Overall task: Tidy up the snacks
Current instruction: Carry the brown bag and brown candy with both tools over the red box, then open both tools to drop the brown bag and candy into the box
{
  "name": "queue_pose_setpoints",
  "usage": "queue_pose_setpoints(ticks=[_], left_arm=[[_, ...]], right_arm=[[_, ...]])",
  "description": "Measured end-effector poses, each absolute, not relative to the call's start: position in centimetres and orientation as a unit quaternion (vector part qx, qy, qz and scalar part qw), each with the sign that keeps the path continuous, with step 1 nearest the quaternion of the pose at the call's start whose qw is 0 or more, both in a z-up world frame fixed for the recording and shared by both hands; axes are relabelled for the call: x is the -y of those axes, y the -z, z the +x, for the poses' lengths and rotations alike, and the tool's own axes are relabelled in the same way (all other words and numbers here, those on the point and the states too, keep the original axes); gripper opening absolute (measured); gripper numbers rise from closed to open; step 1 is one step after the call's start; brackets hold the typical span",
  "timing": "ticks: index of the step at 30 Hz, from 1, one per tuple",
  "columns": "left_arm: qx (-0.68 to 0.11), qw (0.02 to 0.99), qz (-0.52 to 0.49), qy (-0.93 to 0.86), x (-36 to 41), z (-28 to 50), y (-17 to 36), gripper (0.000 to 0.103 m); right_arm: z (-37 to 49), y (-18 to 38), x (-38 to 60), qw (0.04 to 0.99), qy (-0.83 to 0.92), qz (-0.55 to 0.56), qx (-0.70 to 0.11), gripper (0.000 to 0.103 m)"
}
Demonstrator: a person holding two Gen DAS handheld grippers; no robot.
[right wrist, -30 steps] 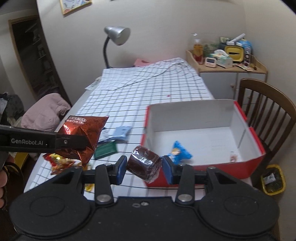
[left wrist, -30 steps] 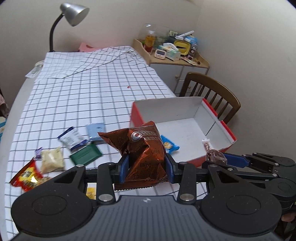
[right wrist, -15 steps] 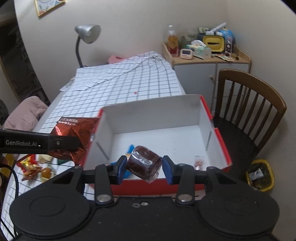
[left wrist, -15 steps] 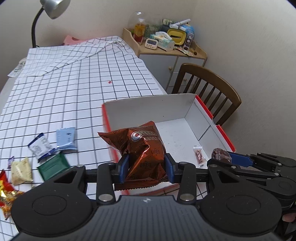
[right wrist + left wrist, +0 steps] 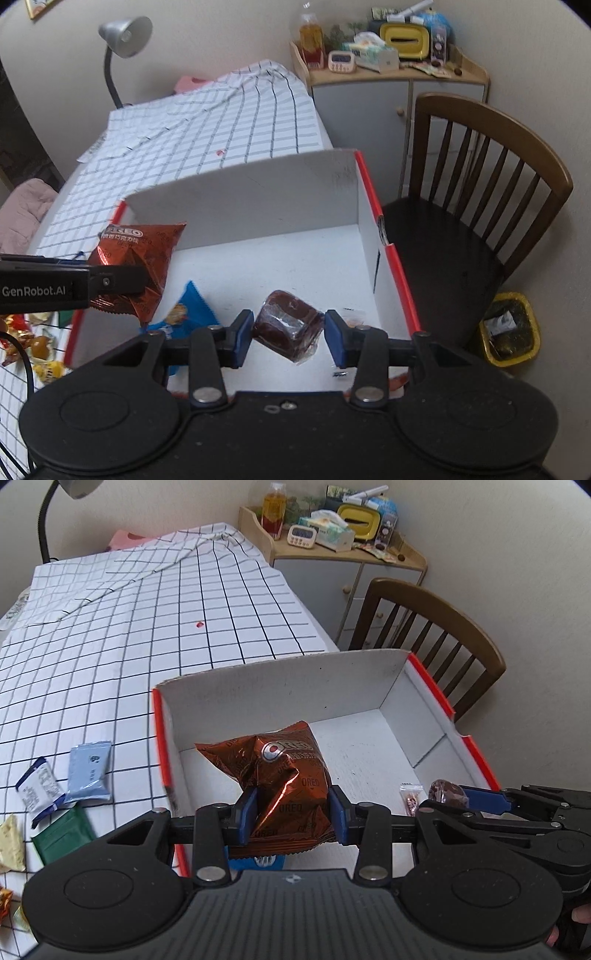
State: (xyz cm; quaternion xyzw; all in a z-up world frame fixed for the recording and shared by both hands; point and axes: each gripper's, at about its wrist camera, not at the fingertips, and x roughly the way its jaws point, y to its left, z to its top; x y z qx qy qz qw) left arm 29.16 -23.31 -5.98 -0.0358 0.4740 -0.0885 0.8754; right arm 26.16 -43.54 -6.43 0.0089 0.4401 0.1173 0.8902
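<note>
My left gripper is shut on a brown Oreo bag and hangs over the near left part of the white box with red edges. The same Oreo bag shows at the left of the right wrist view. My right gripper is shut on a dark brown cake in clear wrap, held above the box floor. Inside the box lie a blue snack packet and a small clear sachet.
Loose snacks lie on the checked tablecloth left of the box: a light blue packet, a white-and-blue packet, a green packet. A wooden chair stands right of the box, with a yellow bin and a cluttered cabinet.
Both grippers have moved to the right and down with their snacks, from beside the box's near left corner to over its inside. The box now fills more of both views.
</note>
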Motion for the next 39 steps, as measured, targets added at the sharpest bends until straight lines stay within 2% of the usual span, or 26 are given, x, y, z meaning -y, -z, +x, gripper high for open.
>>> queue_pose_setpoints(ticks=[8, 23, 27, 31, 39], left_arm=[[-0.496, 0.864, -0.016, 0.083, 25.0, 31.1, 8.6, 0.04], [-0.514, 0.854, 0.001, 0.08, 25.7, 32.1, 11.2, 0.041], [-0.51, 0.856, 0.003, 0.081, 25.8, 32.1, 11.1, 0.042], [-0.5, 0.862, -0.004, 0.083, 25.5, 31.7, 10.5, 0.054], [-0.486, 0.87, -0.012, 0.085, 24.6, 30.3, 8.8, 0.055]], right_arm=[[28.5, 9.0, 43.1, 0.868, -0.121, -0.014, -0.481, 0.04], [29.4, 10.4, 42.0, 0.859, -0.123, -0.046, -0.495, 0.042], [29.4, 10.3, 42.0, 0.861, -0.123, -0.043, -0.492, 0.046], [29.1, 9.9, 41.9, 0.864, -0.127, -0.041, -0.485, 0.052], [27.9, 8.5, 41.9, 0.874, -0.132, -0.031, -0.466, 0.063]])
